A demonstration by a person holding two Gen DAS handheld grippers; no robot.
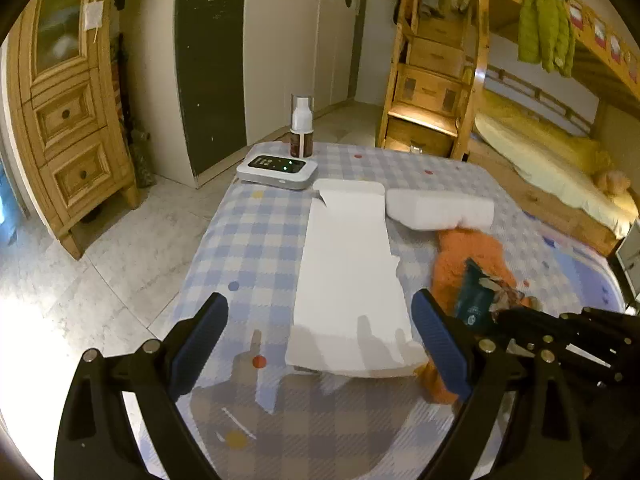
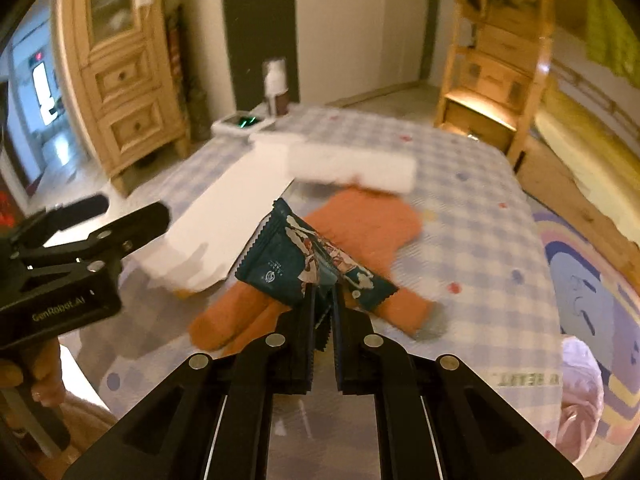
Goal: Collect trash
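Right gripper (image 2: pixel 323 300) first: its two fingers are pinched tight on the lower edge of a teal snack wrapper (image 2: pixel 308 258), crinkled foil caught between the pads. In the right wrist view the wrapper fans up and out toward eleven o'clock from the pinch, held above an orange glove (image 2: pixel 360 220) that lies flat on the checked tablecloth (image 2: pixel 472 216). The glove's fingers point down toward seven o'clock, its grey-tipped thumb toward four.

Over to the left gripper (image 1: pixel 320 322): fingers spread wide, blue pads (image 1: pixel 442 344) well apart, nothing between them. It hangs over the near end of a long flat white cardboard piece (image 1: pixel 348 272), which runs straight off toward twelve o'clock in the left wrist view. The near end of that cardboard overlaps the glove's fingertips at around five o'clock.

Further out, a second white piece, a folded carton (image 1: pixel 438 208), lies crosswise at one o'clock, touching the far corner of the long one and covering the glove's cuff. In the left wrist view the wrapper (image 1: pixel 476 296) shows at three o'clock, gripped by the black right tool coming in from the right edge.

At the far left corner of the table, eleven o'clock, sits a white device with a dark screen and green lights (image 1: pixel 277 169), and just behind it a bottle with a white sprayer under a clear cap (image 1: pixel 302 130).
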